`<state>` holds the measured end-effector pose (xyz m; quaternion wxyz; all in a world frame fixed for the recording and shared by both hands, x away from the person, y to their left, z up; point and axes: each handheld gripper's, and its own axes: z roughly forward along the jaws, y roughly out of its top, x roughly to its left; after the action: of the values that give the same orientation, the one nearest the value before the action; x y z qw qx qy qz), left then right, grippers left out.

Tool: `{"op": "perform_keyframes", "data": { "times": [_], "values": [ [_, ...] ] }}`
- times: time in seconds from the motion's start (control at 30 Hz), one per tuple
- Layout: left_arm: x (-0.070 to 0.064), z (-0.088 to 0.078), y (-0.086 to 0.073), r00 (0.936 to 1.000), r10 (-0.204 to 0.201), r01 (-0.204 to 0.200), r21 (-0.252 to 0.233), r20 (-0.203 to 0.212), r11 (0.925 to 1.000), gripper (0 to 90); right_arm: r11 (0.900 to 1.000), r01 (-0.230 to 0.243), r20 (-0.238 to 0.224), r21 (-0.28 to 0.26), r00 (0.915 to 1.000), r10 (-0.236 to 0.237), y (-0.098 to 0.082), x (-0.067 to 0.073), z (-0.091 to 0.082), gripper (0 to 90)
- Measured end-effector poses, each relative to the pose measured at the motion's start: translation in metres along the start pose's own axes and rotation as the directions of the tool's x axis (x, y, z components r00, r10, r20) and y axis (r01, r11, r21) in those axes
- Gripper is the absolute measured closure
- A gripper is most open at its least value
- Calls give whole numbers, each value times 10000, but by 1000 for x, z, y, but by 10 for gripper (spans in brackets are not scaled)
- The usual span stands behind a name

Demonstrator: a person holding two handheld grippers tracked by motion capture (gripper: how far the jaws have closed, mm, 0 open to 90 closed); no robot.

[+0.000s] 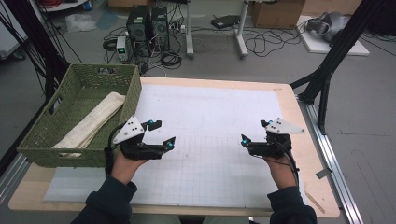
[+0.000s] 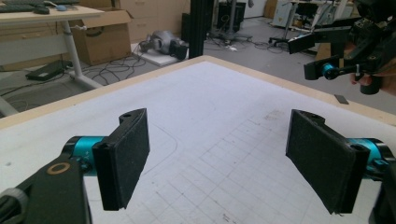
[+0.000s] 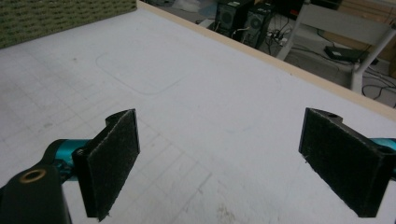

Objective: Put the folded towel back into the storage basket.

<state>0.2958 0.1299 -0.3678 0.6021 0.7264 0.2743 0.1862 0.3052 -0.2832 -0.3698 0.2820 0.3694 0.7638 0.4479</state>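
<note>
Two grippers hover over a wide white gridded mat (image 1: 210,140) that covers most of a pale wooden table (image 1: 299,112), and both are empty. A faint rounded-rectangle outline is drawn on the mat toward the table's far side. Beyond the far edge, at twelve o'clock, the grey floor is busy: two black computer towers (image 1: 148,28), loops of cable, white desk legs, cardboard boxes. Black frame struts angle down at two o'clock.

Over at ten o'clock sits a green woven basket (image 1: 100,81), its near corner hanging past the table's left edge. Inside lies a cream towel (image 1: 93,122), folded long and narrow, running diagonally from the far right wall toward the near left corner, soft and ribbed, with the basket wall hiding its lower end.

At eight o'clock the left gripper (image 1: 164,134) is held just beside the basket's right wall, jaws spread wide, nothing between them; its own view shows the two black pads well apart over bare grid. At four o'clock the right gripper (image 1: 255,132) is held near the mat's right edge, jaws just as wide, gripping nothing, and in its own view open mat lies between the pads. Towel and left gripper are near, not touching; the right one is well apart.
</note>
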Motion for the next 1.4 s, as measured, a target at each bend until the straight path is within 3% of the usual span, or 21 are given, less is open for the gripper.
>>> {"op": "perform_keyframes", "data": {
  "times": [0.2, 0.5, 0.8, 1.03, 1.4],
  "values": [
    [-1, 8, -11, 9998, -87, 89, 80, -168, 9999, 220, 9996, -296, 114, 4, 9995, 296, -17, -5, -8, 116],
    [2, 9, -31, 9995, -211, 220, 402, -229, 9989, 221, 9986, -519, 84, 87, 9986, 518, -37, -7, -5, 115],
    [-2, 1, -44, 9998, -102, 110, 510, -166, 9986, 225, 9996, -272, 211, -72, 9994, 273, -34, -1, -10, 115],
    [-1, 1, -46, 9996, -138, 151, 487, -255, 9987, 225, 9999, -124, 184, -30, 9998, 125, -32, 3, -8, 115],
    [1, 1, -45, 9993, -186, 200, 449, -310, 9988, 226, 9995, -281, 235, -114, 9993, 283, -35, 1, -11, 115]
  ]
}}
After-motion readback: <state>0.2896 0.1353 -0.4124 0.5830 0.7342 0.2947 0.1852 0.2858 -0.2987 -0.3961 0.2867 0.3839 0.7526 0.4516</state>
